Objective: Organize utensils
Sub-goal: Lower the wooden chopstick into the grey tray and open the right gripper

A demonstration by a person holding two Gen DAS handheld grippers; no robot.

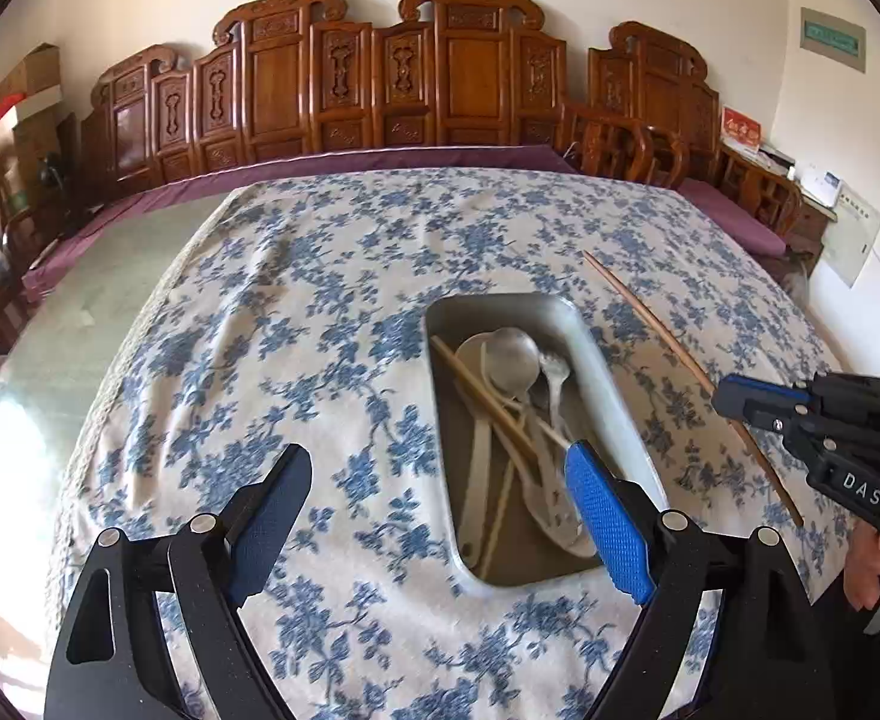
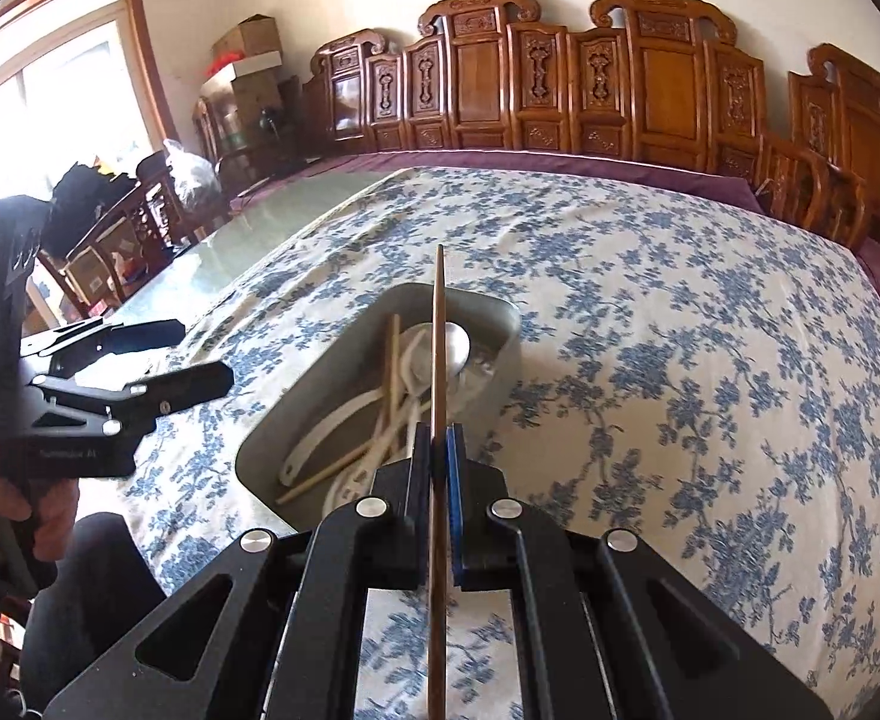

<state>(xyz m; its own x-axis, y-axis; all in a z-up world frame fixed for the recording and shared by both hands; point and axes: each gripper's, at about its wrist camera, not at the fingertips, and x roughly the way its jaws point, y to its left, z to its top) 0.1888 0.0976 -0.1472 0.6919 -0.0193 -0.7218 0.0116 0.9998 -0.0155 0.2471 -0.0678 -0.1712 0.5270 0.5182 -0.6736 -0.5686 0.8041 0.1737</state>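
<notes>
A grey metal tray (image 1: 614,384) sits on the blue-flowered tablecloth and holds a metal spoon (image 1: 515,354), white spoons, a small fork and a pale chopstick (image 1: 482,393). My left gripper (image 1: 440,516) is open and empty, low over the tray's near left edge. My right gripper (image 2: 439,450) is shut on a brown wooden chopstick (image 2: 439,360), which points forward over the tray (image 2: 500,309). In the left wrist view the right gripper (image 1: 725,402) holds that chopstick (image 1: 644,312) to the right of the tray. The left gripper (image 2: 200,354) shows at the left in the right wrist view.
The tablecloth (image 1: 320,300) covers a glass-topped table (image 1: 110,300). Carved wooden chair backs (image 1: 380,78) line the far side. Boxes and clutter (image 2: 242,60) stand at the far left by a window.
</notes>
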